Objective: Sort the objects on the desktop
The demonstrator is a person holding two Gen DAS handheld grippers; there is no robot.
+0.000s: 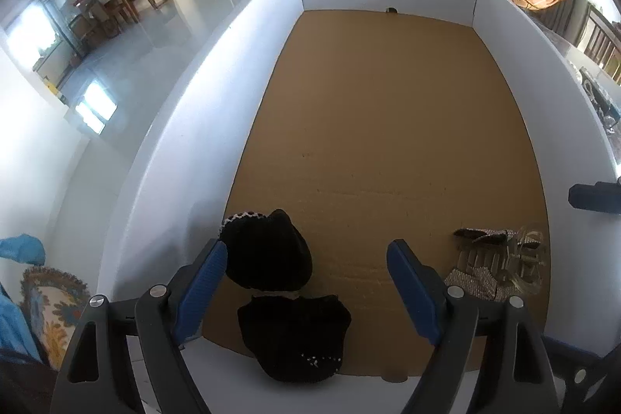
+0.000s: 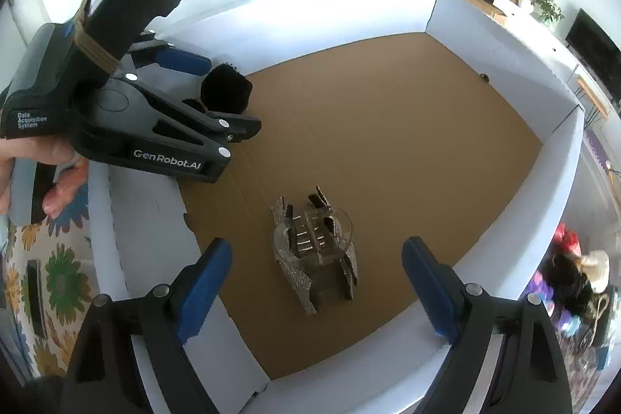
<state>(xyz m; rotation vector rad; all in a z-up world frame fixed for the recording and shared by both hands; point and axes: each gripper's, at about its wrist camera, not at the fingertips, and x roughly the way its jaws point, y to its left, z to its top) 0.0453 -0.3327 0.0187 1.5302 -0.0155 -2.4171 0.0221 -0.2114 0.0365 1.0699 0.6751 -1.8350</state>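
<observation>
A brown cardboard floor [image 1: 388,127] fills a white-walled pen [image 1: 182,127], mostly bare. Near its front edge, by the left wall, lie two black knitted hats [image 1: 268,251], one just behind the other and nearly touching. Toward the front right corner sits a clear glass dish [image 2: 312,239] stuffed with glittery hair clips [image 2: 299,282]. The left gripper [image 1: 306,282] hangs above the hats, jaws apart, clamping nothing. The right gripper [image 2: 316,288] hangs over the dish, jaws likewise spread and empty.
</observation>
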